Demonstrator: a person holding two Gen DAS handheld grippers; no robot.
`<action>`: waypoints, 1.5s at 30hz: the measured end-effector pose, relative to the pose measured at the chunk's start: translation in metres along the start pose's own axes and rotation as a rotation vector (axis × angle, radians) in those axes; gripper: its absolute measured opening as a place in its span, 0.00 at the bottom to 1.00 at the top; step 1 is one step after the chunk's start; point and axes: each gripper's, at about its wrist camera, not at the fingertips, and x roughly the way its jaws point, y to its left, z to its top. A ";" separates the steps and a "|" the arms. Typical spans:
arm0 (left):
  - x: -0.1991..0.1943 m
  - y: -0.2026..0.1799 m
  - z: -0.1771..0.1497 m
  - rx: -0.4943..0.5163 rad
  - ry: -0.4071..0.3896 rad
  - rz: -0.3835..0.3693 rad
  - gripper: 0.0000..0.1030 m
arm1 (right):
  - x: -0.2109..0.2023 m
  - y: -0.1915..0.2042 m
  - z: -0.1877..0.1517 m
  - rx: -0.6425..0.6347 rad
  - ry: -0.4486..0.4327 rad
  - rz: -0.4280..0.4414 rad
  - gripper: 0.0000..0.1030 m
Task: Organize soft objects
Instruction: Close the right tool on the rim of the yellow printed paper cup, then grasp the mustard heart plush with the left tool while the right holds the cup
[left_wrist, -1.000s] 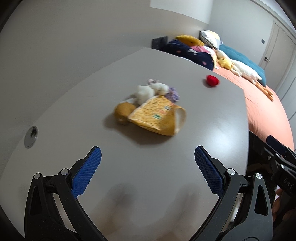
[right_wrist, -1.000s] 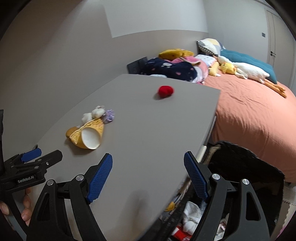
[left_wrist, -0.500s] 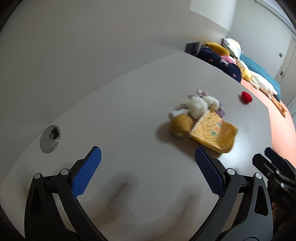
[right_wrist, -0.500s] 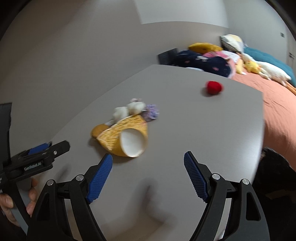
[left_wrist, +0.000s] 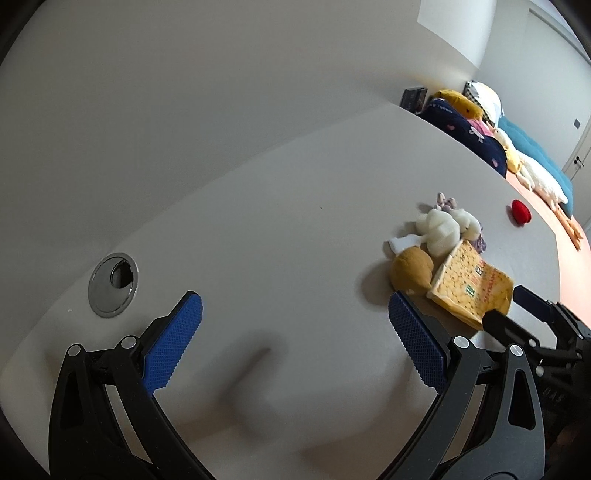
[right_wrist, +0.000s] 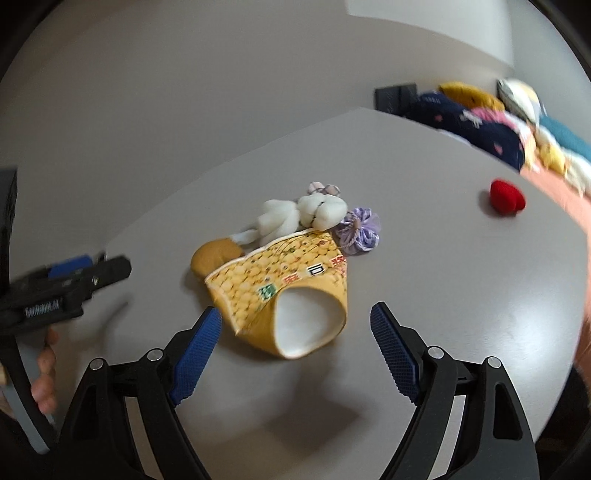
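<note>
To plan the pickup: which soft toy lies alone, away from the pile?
The red toy. It lies apart near the table's far edge; the others huddle by the yellow bag.

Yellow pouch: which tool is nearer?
Right. The right tool faces the yellow pouch, its open end just ahead; the left tool sits off to the side.

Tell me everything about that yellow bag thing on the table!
The yellow bag looks like soft fabric printed with corn kernels and some coloured labels. It lies on its side on the grey table, its white-lined mouth gaping toward the right wrist camera. A brown plush, white plush toys and a purple pouch crowd against its far end. No gripper touches it.
</note>
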 end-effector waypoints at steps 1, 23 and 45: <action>0.002 0.000 0.001 0.002 0.002 0.002 0.95 | 0.003 -0.002 0.001 0.017 0.004 0.013 0.81; 0.022 -0.022 0.009 0.055 0.033 -0.012 0.95 | 0.014 -0.013 0.001 0.078 -0.004 0.017 0.51; 0.045 -0.096 0.007 0.223 0.025 -0.047 0.69 | -0.057 -0.087 -0.008 0.202 -0.127 -0.094 0.52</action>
